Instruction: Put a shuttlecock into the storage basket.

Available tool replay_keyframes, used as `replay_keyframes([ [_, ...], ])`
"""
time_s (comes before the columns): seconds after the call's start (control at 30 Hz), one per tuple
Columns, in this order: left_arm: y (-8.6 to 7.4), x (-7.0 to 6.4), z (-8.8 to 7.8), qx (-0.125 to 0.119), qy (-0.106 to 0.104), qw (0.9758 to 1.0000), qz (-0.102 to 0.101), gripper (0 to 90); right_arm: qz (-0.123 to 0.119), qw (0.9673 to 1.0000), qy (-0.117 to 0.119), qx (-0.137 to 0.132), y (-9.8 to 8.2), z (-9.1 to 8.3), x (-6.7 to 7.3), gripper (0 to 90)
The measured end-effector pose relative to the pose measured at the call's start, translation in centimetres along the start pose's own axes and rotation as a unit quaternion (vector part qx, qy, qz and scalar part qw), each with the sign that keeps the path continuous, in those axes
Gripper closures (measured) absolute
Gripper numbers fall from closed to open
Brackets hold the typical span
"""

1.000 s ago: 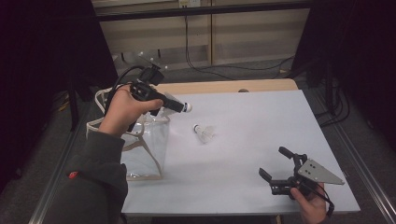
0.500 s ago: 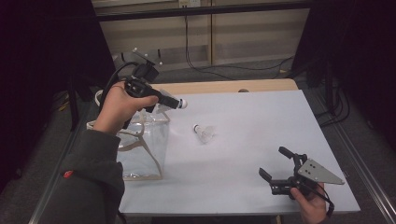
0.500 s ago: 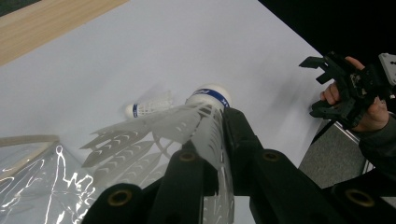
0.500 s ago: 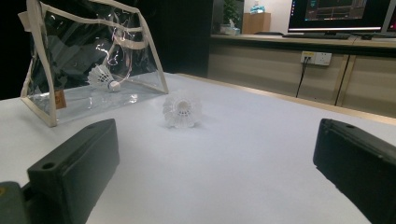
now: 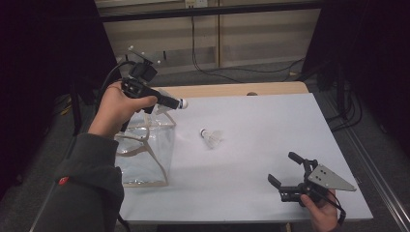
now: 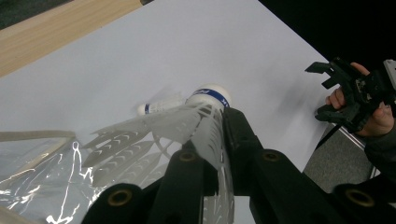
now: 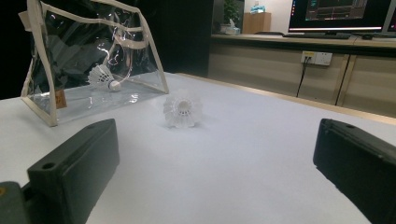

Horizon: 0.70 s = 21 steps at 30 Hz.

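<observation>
My left gripper (image 5: 174, 102) is shut on a white shuttlecock (image 5: 180, 103), cork tip pointing right, held above the far right corner of a clear bag (image 5: 145, 150). In the left gripper view the jaws pinch its feather skirt (image 6: 187, 126). A second shuttlecock (image 5: 212, 137) lies on the white table (image 5: 270, 121), near the middle. My right gripper (image 5: 285, 169) stands open near the front right edge, nothing between its jaws. In the right gripper view that shuttlecock (image 7: 182, 111) lies ahead, and another shuttlecock (image 7: 103, 77) shows inside the clear bag (image 7: 60, 51).
The bag has cream trim and stands open at the table's left side. A wooden strip (image 5: 227, 90) runs along the far edge. Cables and a wall panel lie beyond. The right hand and its gripper (image 6: 348, 93) appear far off in the left gripper view.
My left hand has drifted slightly left and farther back with the shuttlecock, closer over the bag. The right gripper and the shuttlecock on the table have stayed put.
</observation>
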<state>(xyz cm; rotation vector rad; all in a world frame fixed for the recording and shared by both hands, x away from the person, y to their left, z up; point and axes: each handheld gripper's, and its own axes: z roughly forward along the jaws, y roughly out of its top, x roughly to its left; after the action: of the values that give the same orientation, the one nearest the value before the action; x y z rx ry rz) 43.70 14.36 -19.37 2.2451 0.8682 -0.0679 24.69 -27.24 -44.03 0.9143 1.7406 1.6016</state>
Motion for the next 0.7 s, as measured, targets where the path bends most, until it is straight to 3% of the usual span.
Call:
replay_keyframes([
  [0.7,-0.3,1.1,-1.7,-0.003,0.019,0.9998,-0.009,85.6,0.000,1.0000,-0.001,0.001,0.1,0.0,0.1,0.4],
])
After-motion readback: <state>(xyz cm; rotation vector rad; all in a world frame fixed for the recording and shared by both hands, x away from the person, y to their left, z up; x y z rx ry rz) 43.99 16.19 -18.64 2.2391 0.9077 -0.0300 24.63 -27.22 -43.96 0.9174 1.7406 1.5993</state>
